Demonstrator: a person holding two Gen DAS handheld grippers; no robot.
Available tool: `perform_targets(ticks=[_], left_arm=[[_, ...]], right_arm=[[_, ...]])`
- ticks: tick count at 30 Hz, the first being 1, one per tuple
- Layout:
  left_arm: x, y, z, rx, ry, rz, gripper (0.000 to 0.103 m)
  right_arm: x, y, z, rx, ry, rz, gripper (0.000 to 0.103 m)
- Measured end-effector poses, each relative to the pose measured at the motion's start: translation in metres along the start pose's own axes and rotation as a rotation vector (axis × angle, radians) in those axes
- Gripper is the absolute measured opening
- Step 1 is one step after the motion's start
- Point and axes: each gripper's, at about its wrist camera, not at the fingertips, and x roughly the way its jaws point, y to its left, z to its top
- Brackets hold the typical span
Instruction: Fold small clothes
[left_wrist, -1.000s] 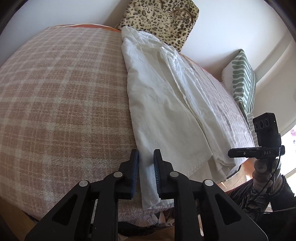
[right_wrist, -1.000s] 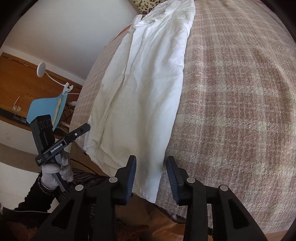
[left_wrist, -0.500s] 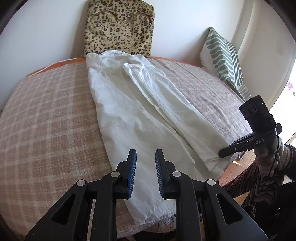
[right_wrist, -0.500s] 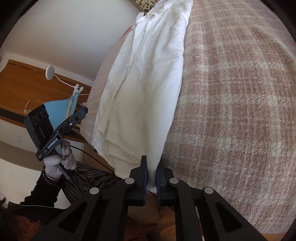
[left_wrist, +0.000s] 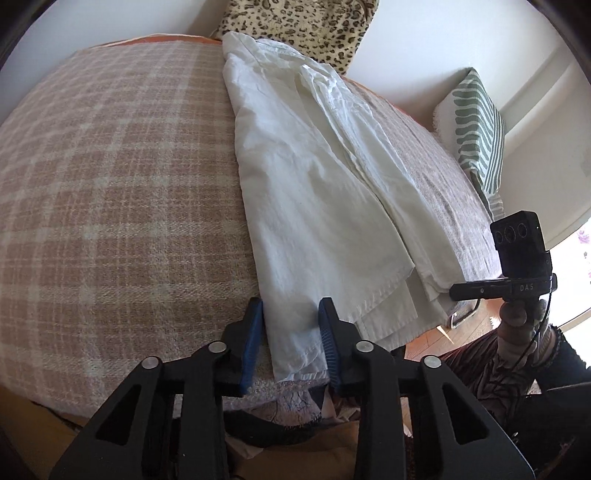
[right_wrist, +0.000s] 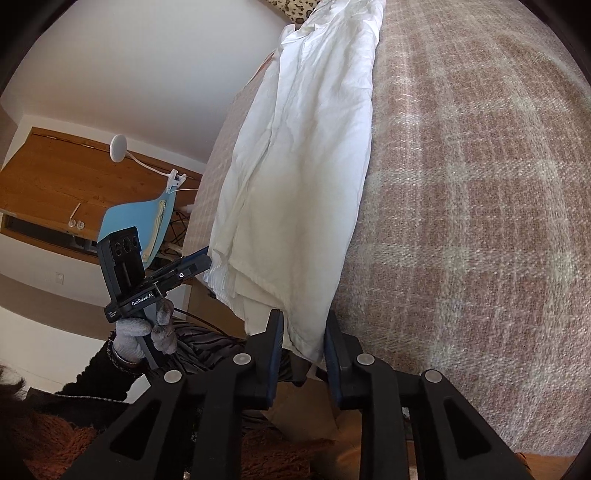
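A long white cotton garment (left_wrist: 317, 192), already folded lengthwise into a narrow strip, lies along the pink and cream checked blanket (left_wrist: 118, 177) that covers the bed. Its far end reaches the leopard-print cushion (left_wrist: 303, 26) at the wall, and its near hem hangs over the near edge of the blanket.

The left gripper (left_wrist: 291, 339) is at the near hem, on the side away from the green and white striped pillow (left_wrist: 480, 122). Its jaws stand moderately open with the hem corner between the blue pads, but they do not press the cloth. The right gripper (right_wrist: 303, 347) is at the other hem corner, on the pillow side. Its jaws are also apart, with the cloth edge hanging in the gap, and it grips nothing yet.

In my judgement the next step is to close both grippers on the hem and carry it toward the cushion. Some risks are visible. The strip has several layers at the hem, and they lie uneven, so a shallow pinch may take only the top layer and the fold will open when it is lifted. If one side closes later or lifts higher, the strip can twist. The hanging hem may also slide off the blanket edge.
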Motion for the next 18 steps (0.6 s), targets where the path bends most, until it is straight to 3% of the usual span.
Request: perform_targets(ticks=[3, 6, 18], left_arm=[[-0.002, 0.005, -0.001, -0.052, -0.012, -0.065, 0.006], [-0.012, 0.006, 0.002, -0.088, -0.038, -0.114, 0.004], [-0.056, -0.015, 0.053, -0.008, -0.247, -0.139, 0.002]], right_arm=[[0.005, 0.002, 0.000, 0.001, 0.006, 0.009, 0.005], [-0.002, 0.005, 0.000, -0.002, -0.020, 0.040, 0.003], [-0.040, 0.042, 0.034, -0.086, -0.174, 0.113, 0.003]])
